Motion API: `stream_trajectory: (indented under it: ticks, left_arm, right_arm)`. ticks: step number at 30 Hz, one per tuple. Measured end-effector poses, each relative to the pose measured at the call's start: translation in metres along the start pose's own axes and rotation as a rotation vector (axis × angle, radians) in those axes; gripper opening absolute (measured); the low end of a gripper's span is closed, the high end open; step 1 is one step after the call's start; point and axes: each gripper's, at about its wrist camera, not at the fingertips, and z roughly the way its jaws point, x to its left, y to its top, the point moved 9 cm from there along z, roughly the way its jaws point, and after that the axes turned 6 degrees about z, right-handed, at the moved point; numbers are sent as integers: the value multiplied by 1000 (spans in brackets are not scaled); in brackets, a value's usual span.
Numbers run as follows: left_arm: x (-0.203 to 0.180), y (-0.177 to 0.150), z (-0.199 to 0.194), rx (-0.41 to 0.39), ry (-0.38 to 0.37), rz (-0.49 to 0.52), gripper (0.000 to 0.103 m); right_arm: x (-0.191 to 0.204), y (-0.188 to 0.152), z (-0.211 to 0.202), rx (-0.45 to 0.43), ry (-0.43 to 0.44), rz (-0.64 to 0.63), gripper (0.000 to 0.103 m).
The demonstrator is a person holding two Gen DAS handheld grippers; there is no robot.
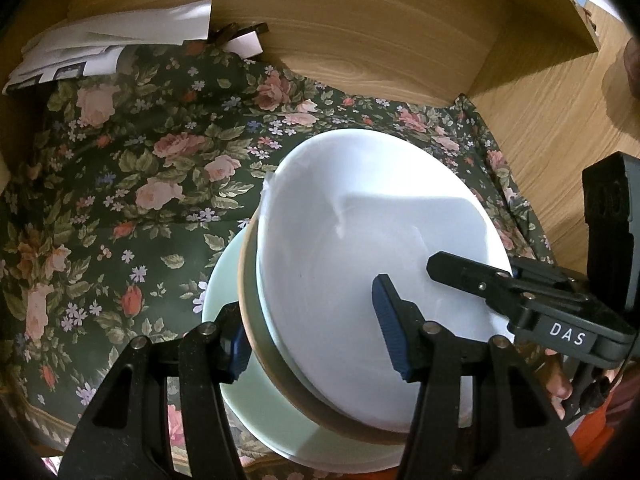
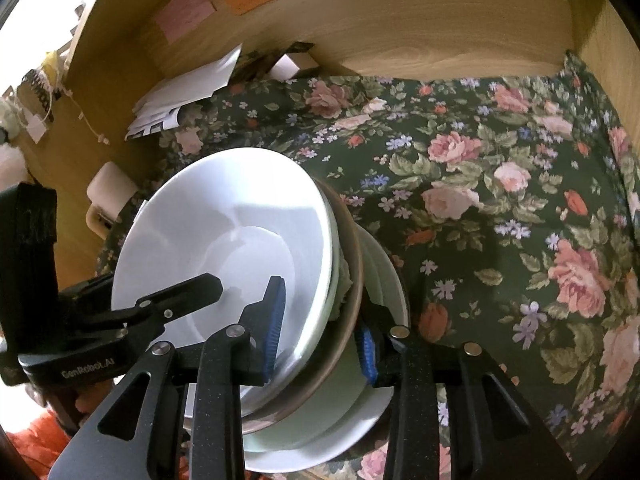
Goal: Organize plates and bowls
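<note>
A stack of dishes is held between both grippers above a floral cloth [image 1: 120, 184]. On top is a white bowl [image 1: 360, 248], under it a brown-rimmed bowl [image 1: 256, 320], and at the bottom a pale green plate [image 1: 256, 408]. My left gripper [image 1: 316, 340] is shut on the stack's near rim, one blue pad inside the white bowl and one under the plate. My right gripper [image 2: 320, 340] grips the opposite rim of the same stack [image 2: 224, 248] the same way; it also shows in the left wrist view [image 1: 480, 280].
The cloth [image 2: 500, 200] lines a wooden cabinet compartment with a back wall [image 1: 340, 32] and side walls. White papers [image 1: 112, 48] and a small box [image 1: 244, 42] lie at the back left. A cream object [image 2: 112, 188] sits at the left side.
</note>
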Motion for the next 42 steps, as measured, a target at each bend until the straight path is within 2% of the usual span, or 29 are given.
stream_trajectory:
  ticks: [3,7,10,16,17,19,25,28,32,36,42]
  left_arm:
    - [3,5,-4,-22,13,1,55]
    - [8,10,-16,-68,52,6,65]
    - [9,13,-28,-108,82,27,65]
    - [6,20,-64,-226,116,55,72]
    - [6,21,-70,-243,118,57,73]
    - [4,23,-88,-301,128,69,76]
    - [-5,24,-136,-465,168,116,82]
    - [-8,21,-154,-516,169,122,83]
    - [-13,15,-176,-585,178,130,92]
    - [-18,8,-198,-656,207,153,101]
    - [-23,-2,-215,-692,208,159,103]
  right_arm:
    - [3,3,-10,-53,-45,-47,33]
    - [7,10,-29,-133,-64,-79,52]
    - [13,12,-42,-184,-86,-112,57]
    - [36,12,-62,-246,-71,-166,58]
    - [40,12,-66,-260,-71,-175,60]
    - [47,12,-77,-297,-64,-185,69]
    - [70,8,-115,-410,-52,-231,75]
    - [80,4,-132,-466,-57,-257,81]
    - [90,-3,-151,-535,-66,-275,87]
    - [96,-10,-160,-567,-63,-280,97]
    - [104,-18,-173,-608,-55,-285,103]
